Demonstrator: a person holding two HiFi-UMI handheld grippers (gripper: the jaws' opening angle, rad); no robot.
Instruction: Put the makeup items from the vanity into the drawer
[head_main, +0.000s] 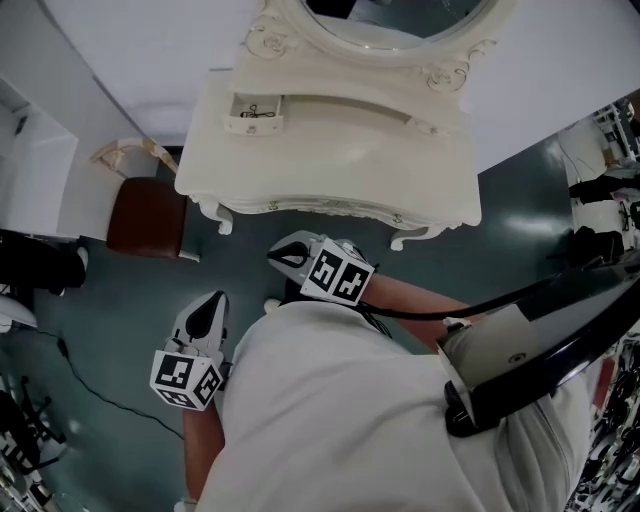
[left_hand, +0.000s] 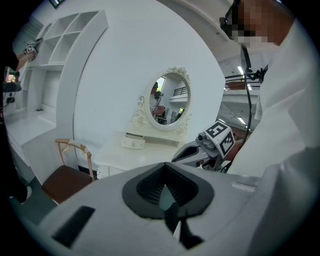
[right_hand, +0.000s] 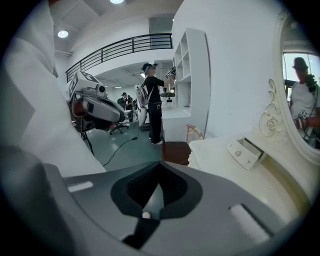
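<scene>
Head view: white vanity table (head_main: 330, 150) with oval mirror (head_main: 390, 20) and brown chair (head_main: 148, 215) at its left. Tabletop looks bare, no loose makeup items to be seen. Small drawer (head_main: 252, 112) at back left of the top stands pulled out; a few dark specks inside, too small to name. Person stands back from the table, both tools held close to the body: left tongs (head_main: 207, 315) and right tongs (head_main: 283, 257) each taper to a single point, carrying nothing. Left gripper view: own tongs (left_hand: 165, 197) closed together, nothing between them; beyond them the table (left_hand: 150, 152), open drawer (left_hand: 133, 143) and mirror (left_hand: 169, 104), and the right tongs (left_hand: 179, 156) in the air, well apart from the table. Right gripper view: own tongs (right_hand: 150, 200) likewise pressed together and empty; drawer (right_hand: 244, 151) seen from the side, pulled out, top of table (right_hand: 235, 180) bare around it. Judgement: the moving looks finished, or nearly so, any items now in the drawer; what remains, if anything, is pushing the drawer in.
</scene>
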